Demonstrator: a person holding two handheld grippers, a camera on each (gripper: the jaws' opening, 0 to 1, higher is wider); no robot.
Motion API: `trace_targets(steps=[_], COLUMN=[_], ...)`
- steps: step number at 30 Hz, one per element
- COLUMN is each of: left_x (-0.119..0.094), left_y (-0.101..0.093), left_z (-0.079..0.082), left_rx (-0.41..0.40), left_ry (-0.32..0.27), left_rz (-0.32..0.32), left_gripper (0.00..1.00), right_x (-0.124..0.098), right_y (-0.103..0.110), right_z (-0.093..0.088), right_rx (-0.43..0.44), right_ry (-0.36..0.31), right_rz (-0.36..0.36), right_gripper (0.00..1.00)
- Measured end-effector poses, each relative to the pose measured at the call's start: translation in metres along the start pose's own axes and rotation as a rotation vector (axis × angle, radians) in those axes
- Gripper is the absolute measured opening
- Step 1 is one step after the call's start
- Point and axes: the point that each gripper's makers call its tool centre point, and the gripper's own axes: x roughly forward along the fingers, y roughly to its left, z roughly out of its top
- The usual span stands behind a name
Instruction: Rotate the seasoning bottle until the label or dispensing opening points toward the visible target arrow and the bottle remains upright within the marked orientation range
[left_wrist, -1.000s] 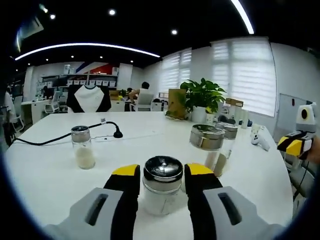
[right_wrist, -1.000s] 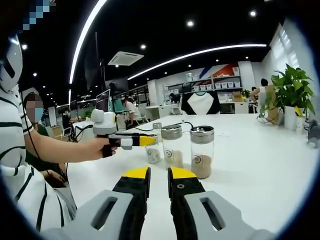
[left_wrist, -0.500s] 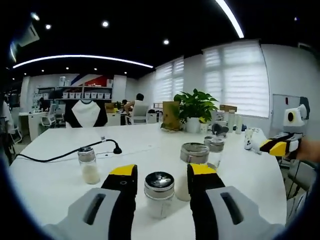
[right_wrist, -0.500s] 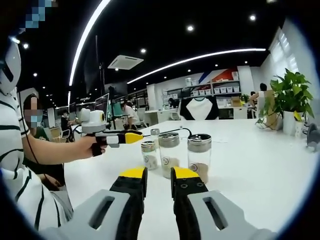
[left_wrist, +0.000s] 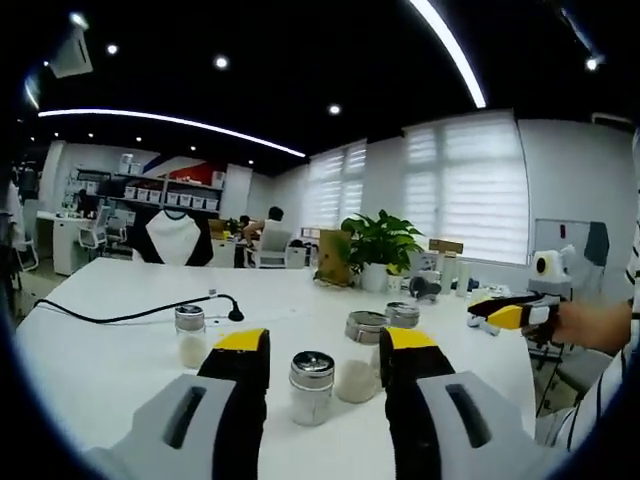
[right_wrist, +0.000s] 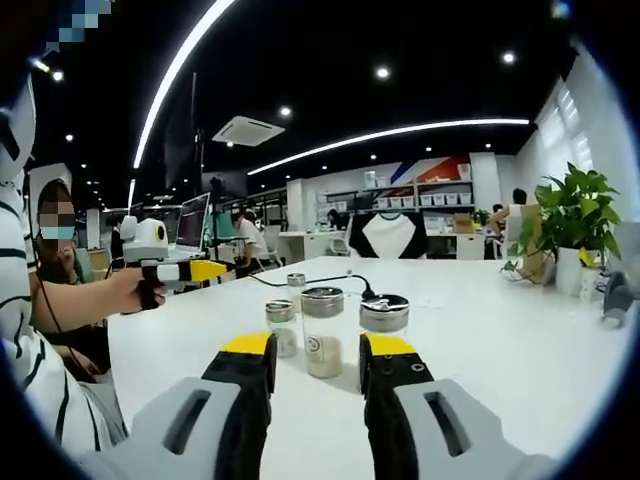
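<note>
On the white table (left_wrist: 120, 390) four glass seasoning bottles with metal lids stand upright. From the left gripper view, the nearest seasoning bottle (left_wrist: 311, 386) stands straight ahead of the left gripper (left_wrist: 313, 352), in line with the gap between its two yellow-tipped jaws but a little beyond the tips. The jaws are spread wide and touch nothing. A second bottle (left_wrist: 365, 342) stands just behind and to the right of it, a third bottle (left_wrist: 403, 315) is further back, and a fourth bottle (left_wrist: 189, 335) stands apart on the left, near a black cable (left_wrist: 120, 317).

From the right gripper view, the right gripper (right_wrist: 314, 354) also has its jaws apart and holds nothing. The group of bottles is in front of it, with one bottle (right_wrist: 322, 331) seen between the tips but clearly further away.

I judge that the left gripper is the nearer one to the front bottle. The bottle's long axis is vertical, so the jaws should come forward at the level of the glass body and close from both sides, and then the turn goes around this vertical axis. I cannot see any target arrow or marked range on the table, and the label direction of the front bottle is not clear.
</note>
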Motion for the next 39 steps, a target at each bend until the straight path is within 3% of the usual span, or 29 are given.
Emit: trace_targets(steps=[4, 11, 15, 23, 28, 39], left_x=[-0.011, -0.032, -0.04, -0.052, -0.06, -0.07], left_y=[0.002, 0.006, 0.009, 0.016, 0.025, 0.037], left_z=[0.005, 0.007, 0.005, 0.011, 0.006, 0.005], left_rx=[0.018, 0.037, 0.071, 0.061, 0.021, 0.029], left_ry=[-0.009, -0.011, 0.002, -0.031, -0.024, -0.039], left_rz=[0.012, 0.047, 0.066, 0.091, 0.104, 0.134], left_gripper=[0.55, 0.73, 0.78, 0.99, 0.99, 1.0], right_x=[0.003, 0.008, 0.012, 0.019, 0.022, 0.024], right_y=[-0.006, -0.012, -0.014, -0.02, -0.018, -0.018], right_z=[0.005, 0.01, 0.01, 0.013, 0.01, 0.006], right_rx=[-0.035, -0.052, -0.061, -0.047, -0.041, -0.03], right_ry=[-0.021, -0.037, -0.033, -0.044, -0.041, -0.031], right_rz=[-0.032, -0.059, -0.064, -0.085, -0.076, -0.082], right_gripper=[0.52, 0.68, 0.74, 1.0, 0.99, 0.99])
